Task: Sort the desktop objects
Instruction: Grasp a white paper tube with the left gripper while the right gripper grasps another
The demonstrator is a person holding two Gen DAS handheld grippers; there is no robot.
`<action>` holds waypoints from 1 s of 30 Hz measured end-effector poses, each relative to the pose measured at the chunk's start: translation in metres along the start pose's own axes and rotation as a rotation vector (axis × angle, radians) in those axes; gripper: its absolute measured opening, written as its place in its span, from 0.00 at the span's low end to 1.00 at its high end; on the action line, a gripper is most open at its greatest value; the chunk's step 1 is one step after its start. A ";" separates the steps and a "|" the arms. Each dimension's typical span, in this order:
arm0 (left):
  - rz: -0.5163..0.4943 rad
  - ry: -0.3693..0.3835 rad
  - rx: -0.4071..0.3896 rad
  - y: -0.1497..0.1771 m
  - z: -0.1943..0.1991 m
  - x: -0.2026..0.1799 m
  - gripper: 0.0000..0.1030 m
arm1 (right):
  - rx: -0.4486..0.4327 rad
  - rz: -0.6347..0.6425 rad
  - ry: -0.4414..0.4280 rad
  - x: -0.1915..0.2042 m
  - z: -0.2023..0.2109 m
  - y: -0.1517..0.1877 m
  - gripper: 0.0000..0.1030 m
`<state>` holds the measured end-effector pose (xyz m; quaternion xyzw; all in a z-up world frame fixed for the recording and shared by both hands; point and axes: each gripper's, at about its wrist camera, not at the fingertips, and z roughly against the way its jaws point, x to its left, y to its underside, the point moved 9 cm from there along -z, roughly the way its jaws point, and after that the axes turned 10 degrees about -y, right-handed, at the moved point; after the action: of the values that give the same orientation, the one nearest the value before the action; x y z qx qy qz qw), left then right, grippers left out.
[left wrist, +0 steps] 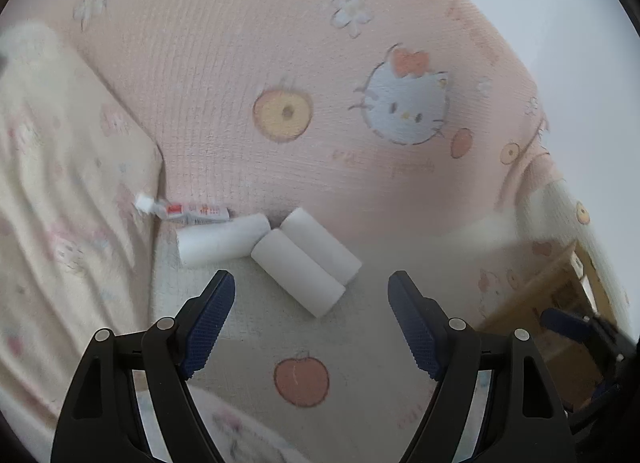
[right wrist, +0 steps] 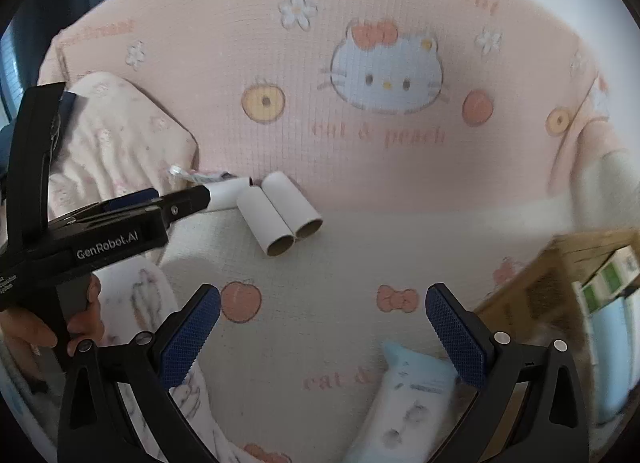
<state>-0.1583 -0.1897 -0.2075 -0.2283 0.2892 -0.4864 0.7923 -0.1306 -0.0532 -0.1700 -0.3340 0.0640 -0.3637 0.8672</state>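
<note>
Three white cardboard rolls lie on the pink Hello Kitty blanket. Two lie side by side [left wrist: 308, 263] [right wrist: 280, 215]; a third [left wrist: 222, 239] [right wrist: 226, 193] lies to their left. A small red-and-white tube [left wrist: 184, 212] [right wrist: 196, 175] lies just behind the third roll. My left gripper [left wrist: 311, 303] is open and empty, just short of the rolls. It shows in the right wrist view [right wrist: 176, 203], its tip by the third roll. My right gripper [right wrist: 322, 327] is open and empty, farther back from the rolls.
A cream pillow [left wrist: 60, 167] [right wrist: 120, 135] lies at the left. A wooden box [left wrist: 548, 303] [right wrist: 560, 283] stands at the right. A light-blue and white packet [right wrist: 404, 403] lies under my right gripper. A blue curtain hangs at the far left.
</note>
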 end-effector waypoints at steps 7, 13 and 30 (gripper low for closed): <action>0.216 0.091 0.010 -0.024 -0.040 0.018 0.80 | 0.030 -0.055 -0.031 -0.010 -0.046 0.000 0.99; 0.356 0.185 0.123 -0.021 -0.075 0.022 0.79 | 0.036 -0.099 -0.076 -0.014 -0.080 -0.001 0.99; 0.575 0.198 0.391 0.015 -0.139 0.027 0.70 | 0.047 -0.135 -0.190 -0.005 -0.155 -0.012 0.89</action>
<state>-0.2338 -0.2187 -0.3248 0.0665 0.3181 -0.3095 0.8936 -0.1964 -0.1381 -0.2823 -0.3503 -0.0496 -0.3892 0.8505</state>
